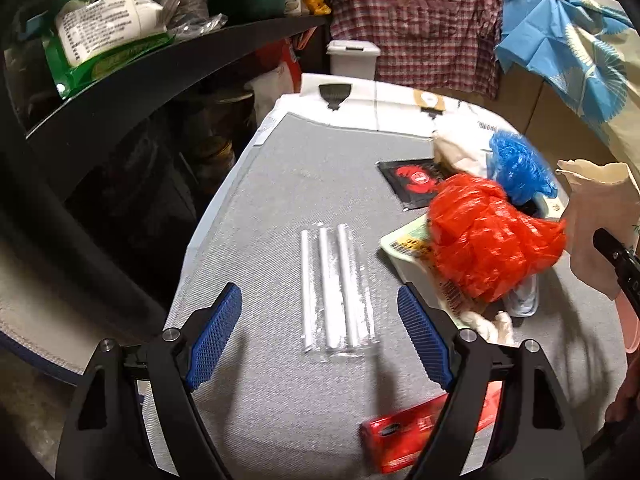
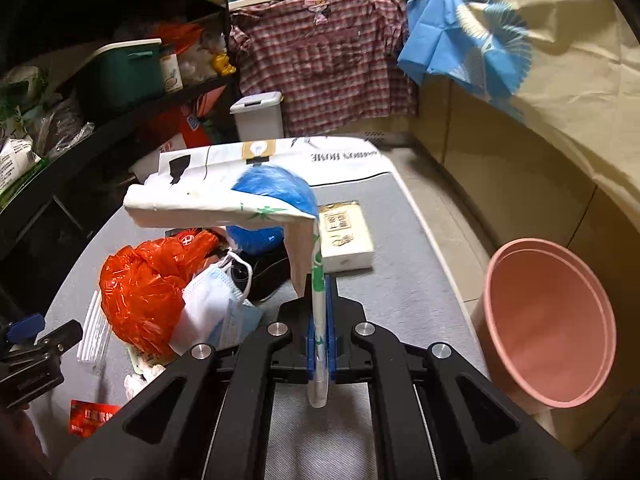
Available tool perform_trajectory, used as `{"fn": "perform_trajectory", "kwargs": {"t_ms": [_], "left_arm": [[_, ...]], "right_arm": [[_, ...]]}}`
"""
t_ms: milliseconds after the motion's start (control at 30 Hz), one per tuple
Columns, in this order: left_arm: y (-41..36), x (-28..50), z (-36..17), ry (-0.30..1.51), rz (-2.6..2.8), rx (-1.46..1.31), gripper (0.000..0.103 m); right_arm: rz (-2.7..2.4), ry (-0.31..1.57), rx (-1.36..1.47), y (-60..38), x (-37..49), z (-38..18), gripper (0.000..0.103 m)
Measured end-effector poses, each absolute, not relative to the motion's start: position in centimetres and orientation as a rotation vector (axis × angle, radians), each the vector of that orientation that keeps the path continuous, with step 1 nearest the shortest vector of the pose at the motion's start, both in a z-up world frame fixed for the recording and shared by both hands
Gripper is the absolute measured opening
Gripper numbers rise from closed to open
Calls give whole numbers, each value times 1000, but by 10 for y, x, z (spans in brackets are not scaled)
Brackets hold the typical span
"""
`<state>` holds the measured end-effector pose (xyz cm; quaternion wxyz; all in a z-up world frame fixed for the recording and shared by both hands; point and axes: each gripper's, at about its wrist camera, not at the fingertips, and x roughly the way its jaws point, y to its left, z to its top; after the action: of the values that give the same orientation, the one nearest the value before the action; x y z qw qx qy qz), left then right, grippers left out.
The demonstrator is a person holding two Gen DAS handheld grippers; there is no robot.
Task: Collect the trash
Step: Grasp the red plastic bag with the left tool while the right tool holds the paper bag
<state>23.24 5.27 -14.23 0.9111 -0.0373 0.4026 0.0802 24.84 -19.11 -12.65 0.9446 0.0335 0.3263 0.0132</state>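
Observation:
My left gripper (image 1: pixel 320 332) is open and empty, its blue pads either side of a clear packet of white straws (image 1: pixel 338 290) lying on the grey table (image 1: pixel 280 184). My right gripper (image 2: pixel 319 280) is shut on a flattened white paper wrapper with green print (image 2: pixel 224 204) and holds it above the table; it also shows in the left wrist view (image 1: pixel 596 208). A crumpled red plastic bag (image 1: pixel 488 240) (image 2: pixel 148 280), a blue plastic bag (image 1: pixel 520 168) (image 2: pixel 276 192), a face mask (image 2: pixel 212 296) and a red packet (image 1: pixel 408 436) (image 2: pixel 90 416) lie on the table.
A pink bin (image 2: pixel 552 320) stands off the table's right edge. A tissue pack (image 2: pixel 346 236), a black and red sachet (image 1: pixel 412 180) and a printed paper bag (image 2: pixel 304 152) lie on the table. Cluttered shelves (image 1: pixel 120 68) are at the left. A white lidded bin (image 2: pixel 258 114) stands beyond.

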Motion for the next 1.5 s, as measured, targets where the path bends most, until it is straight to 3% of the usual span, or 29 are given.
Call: {"fn": "perform_trajectory", "kwargs": {"t_ms": [467, 1133, 1200, 1267, 1333, 1433, 1467, 1500], "left_arm": [[-23, 233, -122, 632, 11, 32, 76], [-62, 254, -147, 659, -79, 91, 75], [-59, 256, -148, 656, -73, 75, 63], [-58, 256, -149, 658, -78, 60, 36], [-54, 254, -149, 651, -101, 31, 30], [-45, 251, -148, 630, -90, -8, 12], [-42, 250, -147, 625, -89, -19, 2], [-39, 250, -146, 621, -84, -22, 2]], "right_arm": [[-26, 685, 70, -223, 213, -114, 5], [-74, 722, 105, -248, 214, -125, 5], [-77, 721, 100, -249, 214, -126, 5], [-81, 726, 106, -250, 215, -127, 5], [-84, 731, 115, -253, 216, -128, 5], [-86, 730, 119, -256, 216, -128, 5], [-85, 729, 121, -256, 217, -128, 5], [-84, 729, 122, -256, 217, -128, 5]]}}
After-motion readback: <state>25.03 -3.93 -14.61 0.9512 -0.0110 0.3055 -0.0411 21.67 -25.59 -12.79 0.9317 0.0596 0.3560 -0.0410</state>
